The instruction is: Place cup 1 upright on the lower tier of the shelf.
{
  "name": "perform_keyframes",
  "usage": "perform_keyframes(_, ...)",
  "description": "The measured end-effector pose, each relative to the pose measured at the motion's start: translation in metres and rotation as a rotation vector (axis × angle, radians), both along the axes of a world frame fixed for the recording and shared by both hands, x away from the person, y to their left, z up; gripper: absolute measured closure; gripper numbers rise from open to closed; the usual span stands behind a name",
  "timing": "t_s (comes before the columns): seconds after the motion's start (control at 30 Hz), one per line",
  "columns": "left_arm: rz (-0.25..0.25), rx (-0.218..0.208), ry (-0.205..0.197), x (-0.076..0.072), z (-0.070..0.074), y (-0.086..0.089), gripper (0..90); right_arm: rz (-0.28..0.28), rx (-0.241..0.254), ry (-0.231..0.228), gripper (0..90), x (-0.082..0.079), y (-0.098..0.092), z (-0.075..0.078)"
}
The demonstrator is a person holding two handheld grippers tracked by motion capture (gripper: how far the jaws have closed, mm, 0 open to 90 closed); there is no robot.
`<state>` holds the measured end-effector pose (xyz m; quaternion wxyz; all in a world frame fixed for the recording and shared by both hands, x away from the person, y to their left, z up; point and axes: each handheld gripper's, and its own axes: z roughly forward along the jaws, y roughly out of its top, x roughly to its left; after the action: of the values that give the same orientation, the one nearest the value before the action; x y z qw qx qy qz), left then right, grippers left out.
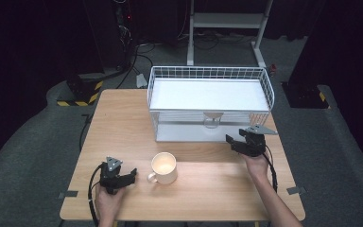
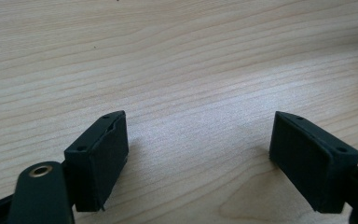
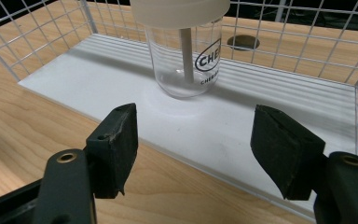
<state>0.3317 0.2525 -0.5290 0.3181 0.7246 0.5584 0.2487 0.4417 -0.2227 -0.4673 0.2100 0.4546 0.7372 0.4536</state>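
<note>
A cream mug (image 1: 163,168) stands on the wooden table (image 1: 208,182) near the front middle, its handle to the left. My left gripper (image 1: 130,175) rests just left of the mug. In the left gripper view the left gripper (image 2: 198,135) is open over bare wood with nothing between its pads. A clear plastic cup (image 3: 186,51) with a white lid, a straw and dark lettering stands on the lower white shelf (image 3: 223,116) of a wire rack (image 1: 210,101). My right gripper (image 3: 196,126) is open in front of that cup, short of it, and sits at the rack's front right corner (image 1: 235,141).
The white wire rack takes up the back half of the table, and its upper shelf (image 1: 208,93) has a mesh rim. In the high view the clear cup (image 1: 212,121) is under that upper shelf. Dark floor, cables and a white stand (image 1: 227,21) lie beyond.
</note>
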Motion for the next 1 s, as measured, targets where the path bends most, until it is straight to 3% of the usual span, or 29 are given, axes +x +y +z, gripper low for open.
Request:
perform_keyframes(0.47,0.0,0.0,0.0,0.0,0.0,0.0,19.6,0.012,0.004,-0.021,32.4,-0.016,-0.011,0.004)
perform_keyframes(1.0,0.0,0.0,0.0,0.0,0.0,0.0,19.6,0.034,0.027,-0.016,32.8,-0.037,-0.017,0.007)
